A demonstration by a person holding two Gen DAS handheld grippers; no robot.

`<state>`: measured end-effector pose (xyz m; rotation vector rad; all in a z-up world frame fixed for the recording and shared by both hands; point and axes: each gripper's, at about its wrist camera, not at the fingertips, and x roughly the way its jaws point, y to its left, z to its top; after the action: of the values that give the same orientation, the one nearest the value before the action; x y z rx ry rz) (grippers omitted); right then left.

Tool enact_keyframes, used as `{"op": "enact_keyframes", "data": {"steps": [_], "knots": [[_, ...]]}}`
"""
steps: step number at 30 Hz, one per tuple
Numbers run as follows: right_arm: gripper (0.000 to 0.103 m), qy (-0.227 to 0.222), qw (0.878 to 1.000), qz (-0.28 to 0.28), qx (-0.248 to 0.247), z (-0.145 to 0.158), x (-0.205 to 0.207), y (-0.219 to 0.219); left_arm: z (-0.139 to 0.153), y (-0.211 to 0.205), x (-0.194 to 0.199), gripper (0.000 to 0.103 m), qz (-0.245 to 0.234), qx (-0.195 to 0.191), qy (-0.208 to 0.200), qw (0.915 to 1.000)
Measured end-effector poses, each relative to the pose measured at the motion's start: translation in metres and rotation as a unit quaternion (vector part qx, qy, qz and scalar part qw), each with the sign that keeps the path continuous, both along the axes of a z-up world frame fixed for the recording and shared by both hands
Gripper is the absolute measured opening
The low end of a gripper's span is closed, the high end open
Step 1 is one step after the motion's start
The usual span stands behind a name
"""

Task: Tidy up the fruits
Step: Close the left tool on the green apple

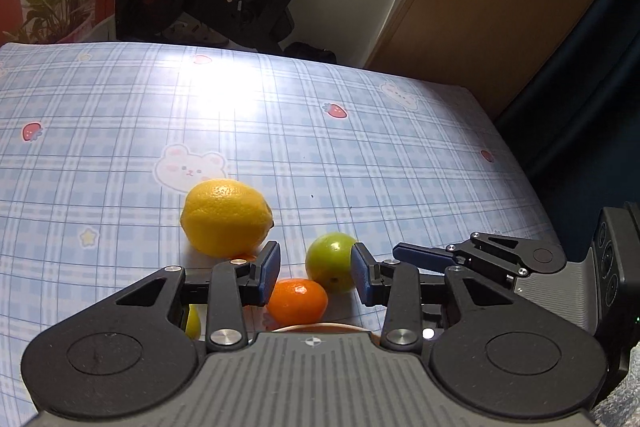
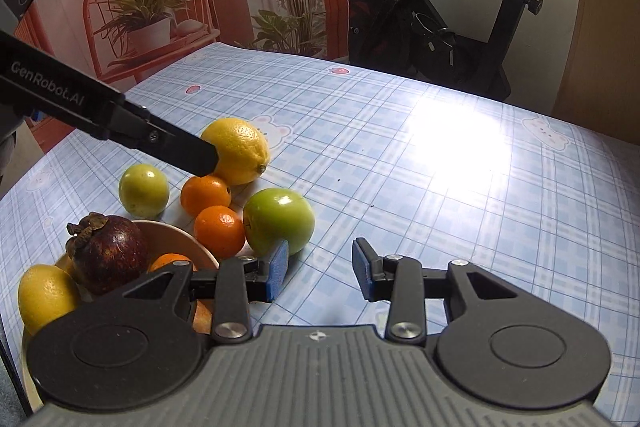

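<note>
Only the right wrist view shows the mangosteen in the bowl.

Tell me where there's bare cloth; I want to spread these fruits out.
Free: the wide stretch of tablecloth right of the green apple, out to the far edge. Crowded: the cluster of big lemon, oranges and bowl.

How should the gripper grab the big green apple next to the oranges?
Grip the big green apple across its round middle, coming from above and from its open right side. An orange touches its left, so one finger must slip into that tight spot. The right gripper hangs open just in front of it.
</note>
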<state>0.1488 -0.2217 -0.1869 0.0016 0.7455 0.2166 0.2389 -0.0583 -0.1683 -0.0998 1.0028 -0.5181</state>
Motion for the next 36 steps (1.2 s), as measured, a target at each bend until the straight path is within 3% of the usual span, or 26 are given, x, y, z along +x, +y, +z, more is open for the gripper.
{"op": "enact_keyframes", "data": {"steps": [16, 36], "knots": [[0.039, 0.008, 0.998, 0.057, 0.019, -0.013, 0.016, -0.002, -0.025, -0.031, 0.031, 0.041, -0.012, 0.010, 0.037, 0.9992], [0.041, 0.014, 0.996, 0.083, 0.036, -0.019, 0.025, -0.004, -0.017, -0.033, 0.037, 0.035, -0.018, -0.051, 0.050, 0.9973]]}}
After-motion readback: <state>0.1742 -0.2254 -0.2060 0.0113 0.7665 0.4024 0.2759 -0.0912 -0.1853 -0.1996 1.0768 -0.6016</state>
